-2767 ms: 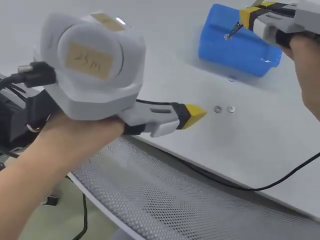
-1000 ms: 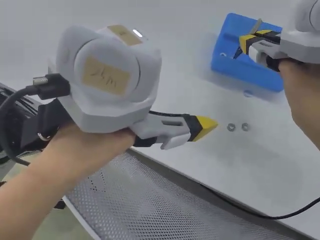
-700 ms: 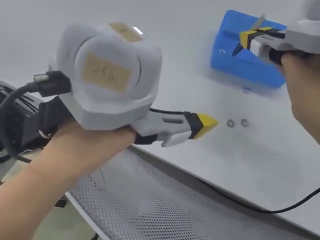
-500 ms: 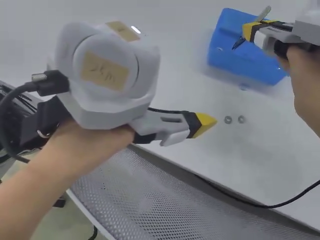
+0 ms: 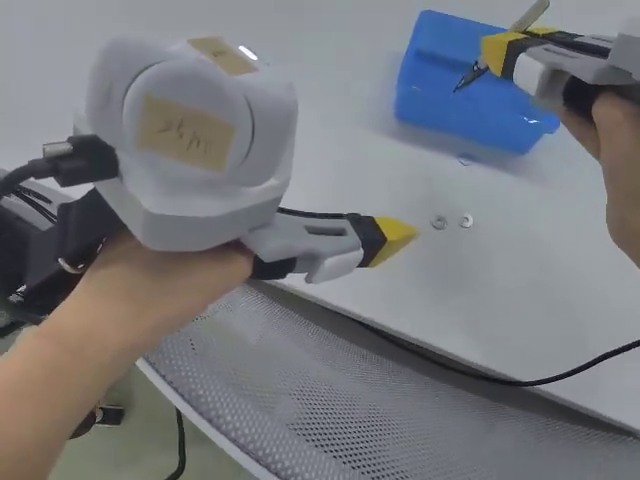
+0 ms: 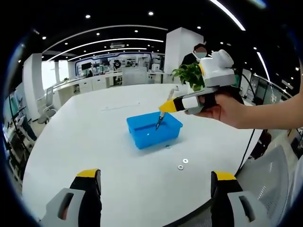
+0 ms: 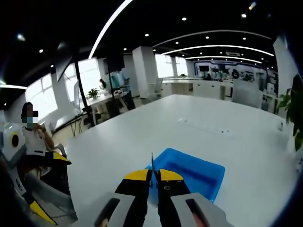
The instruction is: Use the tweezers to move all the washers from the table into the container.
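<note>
Right tongs point(image 5: 497, 52) are pressed together on the tweezers point(image 5: 468, 74). They clamp partway along, so the pointed end sticks out ahead and down and the blunt tail angles up behind. Judged reason: the broad tongs cannot lift a thin flat ring off a surface, but fine points can. The tweezer tips hang over the open blue container point(image 5: 440, 108), above its inside and not touching it. Whether anything sits between the tips is too small to tell. In the left gripper view the tool slants down toward the container's middle.

Right hand point(image 5: 612, 110) holds its gripper high and near level. The nose reaches in over the container from the person's right, well clear of the tabletop point(image 5: 560, 290).

Left tongs point(image 5: 392, 233) are spread wide and hold nothing; their own view shows both jaws well apart. Left hand point(image 5: 170, 290) carries this gripper low and close to the body, over the near edge of the tabletop, nose toward the work. Judged to be parked: it is out of the tweezers' path, and its camera takes in the container and the loose parts.

A washer point(image 5: 438, 221) lies flat on the tabletop with a second washer point(image 5: 466, 220) just beside it. Both lie between the left tongs and the container, apart from each. A small ring point(image 5: 465, 158) lies just in front of the container's near wall and is likely another washer. The task is judged part done, with at least these left to pick.
</note>
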Tool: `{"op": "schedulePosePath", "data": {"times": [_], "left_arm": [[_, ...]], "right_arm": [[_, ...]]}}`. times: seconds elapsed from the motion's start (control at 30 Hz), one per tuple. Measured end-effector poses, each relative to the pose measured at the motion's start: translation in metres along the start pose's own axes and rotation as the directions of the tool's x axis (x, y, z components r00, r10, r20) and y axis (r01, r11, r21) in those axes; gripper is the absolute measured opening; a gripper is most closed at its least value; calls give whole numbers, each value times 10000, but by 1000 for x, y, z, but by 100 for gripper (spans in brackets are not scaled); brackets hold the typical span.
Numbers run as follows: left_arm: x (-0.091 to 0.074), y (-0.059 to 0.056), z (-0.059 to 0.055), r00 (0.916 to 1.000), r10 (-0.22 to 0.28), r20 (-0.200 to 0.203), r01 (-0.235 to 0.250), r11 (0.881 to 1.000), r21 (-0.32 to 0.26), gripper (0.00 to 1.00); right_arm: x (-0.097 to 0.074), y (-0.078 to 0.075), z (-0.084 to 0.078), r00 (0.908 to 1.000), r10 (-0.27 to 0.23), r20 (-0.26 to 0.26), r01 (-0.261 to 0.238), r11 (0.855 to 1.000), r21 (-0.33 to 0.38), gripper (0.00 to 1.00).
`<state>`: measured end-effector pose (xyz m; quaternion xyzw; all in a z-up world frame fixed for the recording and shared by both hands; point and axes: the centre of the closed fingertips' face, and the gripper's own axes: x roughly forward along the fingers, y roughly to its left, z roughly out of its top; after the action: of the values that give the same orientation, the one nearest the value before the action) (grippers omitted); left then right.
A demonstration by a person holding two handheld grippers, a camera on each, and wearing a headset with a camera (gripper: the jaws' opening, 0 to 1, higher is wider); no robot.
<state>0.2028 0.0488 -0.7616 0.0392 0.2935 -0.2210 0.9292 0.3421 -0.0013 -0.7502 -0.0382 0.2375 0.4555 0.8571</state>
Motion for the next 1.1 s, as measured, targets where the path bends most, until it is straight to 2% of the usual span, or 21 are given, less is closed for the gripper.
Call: {"op": "schedulePosePath", "data": {"times": [0.1, 0.17, 0.27, 0.4, 0.6, 0.8, 1.1], "left_arm": [[-3, -3, -2, 10000, -38, 12, 38, 10000, 31, 99], [-5, -6, -2, 10000, -90, 29, 90, 9999, 57, 99], [-8, -11, -2, 9998, -187, 69, 186, 9997, 187, 99], [-12, -14, -1, 9997, -188, 130, 185, 9996, 229, 99], [-18, -21, -2, 9996, -169, 206, 165, 9997, 196, 99], [-24, -23, -5, 9997, -105, 211, 102, 9998, 145, 99], [-27, -24, -7, 9996, -46, 268, 43, 10000, 82, 99]], "right_arm": [[-8, 6, -10, 10000, -28, -33, 28, 10000, -47, 3], [-14, 9, -22, 9993, -95, -355, 91, 9999, -128, 2], [-21, 16, -36, 9985, -102, -545, 99, 9999, -44, 2], [-26, 19, -53, 9961, -276, -844, 269, 9996, -89, 2], [-29, 28, -78, 9912, -142, -1317, 153, 9999, 68, 2], [-32, 38, -89, 9872, -46, -1596, 56, 10000, 57, 3], [-31, 40, -94, 9840, -86, -1781, 66, 9999, -118, 3]]}}
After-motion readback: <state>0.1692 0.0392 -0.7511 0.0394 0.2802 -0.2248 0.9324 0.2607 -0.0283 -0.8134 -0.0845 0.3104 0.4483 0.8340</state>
